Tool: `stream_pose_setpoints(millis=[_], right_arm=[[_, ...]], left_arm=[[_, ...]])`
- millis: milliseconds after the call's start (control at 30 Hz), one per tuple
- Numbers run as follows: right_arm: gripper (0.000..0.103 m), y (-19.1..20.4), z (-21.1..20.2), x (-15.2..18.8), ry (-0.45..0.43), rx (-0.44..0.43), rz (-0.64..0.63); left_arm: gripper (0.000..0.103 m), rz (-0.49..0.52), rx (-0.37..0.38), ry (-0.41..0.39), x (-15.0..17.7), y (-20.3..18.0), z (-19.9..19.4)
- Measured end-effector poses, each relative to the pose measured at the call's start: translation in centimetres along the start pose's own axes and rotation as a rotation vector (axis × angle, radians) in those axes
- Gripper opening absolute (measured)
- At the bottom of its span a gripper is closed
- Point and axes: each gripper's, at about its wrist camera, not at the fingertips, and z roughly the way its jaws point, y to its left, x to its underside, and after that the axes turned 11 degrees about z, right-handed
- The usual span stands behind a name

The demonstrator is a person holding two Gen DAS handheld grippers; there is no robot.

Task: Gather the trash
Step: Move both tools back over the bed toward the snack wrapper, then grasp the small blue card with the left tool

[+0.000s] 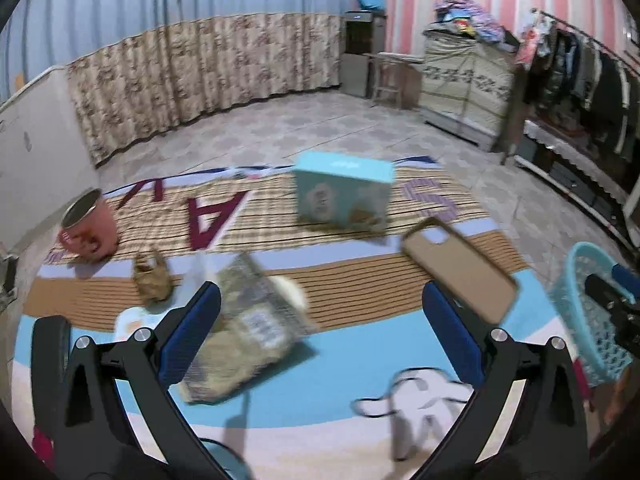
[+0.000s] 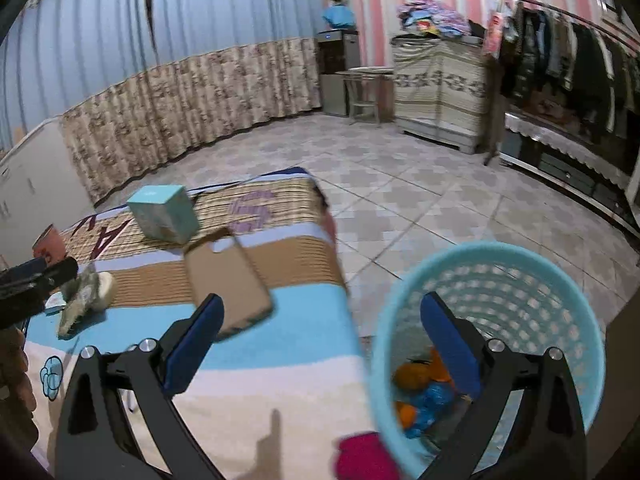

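A crinkled clear snack wrapper (image 1: 244, 324) lies on the striped mat, right in front of my open left gripper (image 1: 320, 320), overlapping its left finger. It also shows in the right wrist view (image 2: 80, 300). A crumpled brown scrap (image 1: 152, 280) lies to its left. My right gripper (image 2: 322, 332) is open and empty, its right finger over the mouth of a blue mesh trash basket (image 2: 560, 292) that holds orange and blue scraps (image 2: 424, 392). The basket also shows in the left wrist view (image 1: 584, 312).
On the mat stand a teal box (image 1: 344, 188), a pink mug (image 1: 88, 228) and a brown phone case (image 1: 460, 268). The mat's right edge (image 2: 340, 264) meets tiled floor. A cabinet and clothes rack (image 2: 560, 60) stand far right.
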Motion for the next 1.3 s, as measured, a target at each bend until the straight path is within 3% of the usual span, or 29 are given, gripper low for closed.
stream_pose_setpoints(millis=[233,367,533,600,633,667,800,933,1067,1300], right_arm=[[0.097,3.9,2.0,-0.8,0.016,0.0,-0.002],[0.097,5.6,3.0,0.1,0.04,-0.013,0.03],[0.097,6.3,4.0,1.9,0.076,0.012,-0.031],[0.097,6.1,4.2,2.2,0.087,-0.004,-0.032],[0.097,5.9,4.4,2.4,0.095,0.003,-0.037],[0.097,5.8,4.4,2.4,0.096,0.008,-0.037],[0.097,5.4,4.8,2.5,0.116,-0.005,-0.011],[0.097,6.5,5.1,3.2,0.123,-0.009,-0.038],[0.097,7.8,5.0,3.9,0.125,-0.013,-0.08],[0.097,11.1,4.5,5.1,0.142,-0.06,-0.152]], left_arm=[[0.097,-0.052,-0.067,0.05,1.9,4.5,2.0],[0.097,-0.06,-0.047,0.074,2.6,5.6,3.2],[0.095,-0.057,-0.06,0.087,3.0,6.0,4.7],[0.083,-0.078,-0.041,0.103,3.2,6.6,5.4],[0.068,-0.082,-0.027,0.121,3.2,6.9,6.0],[0.061,-0.082,-0.025,0.131,3.3,7.1,6.2],[0.053,-0.086,-0.044,0.123,3.5,7.8,6.2],[0.027,-0.085,-0.044,0.112,3.6,8.6,5.6],[0.018,-0.068,-0.043,0.105,3.2,9.1,4.8],[0.013,-0.028,-0.07,0.073,2.7,10.4,2.3]])
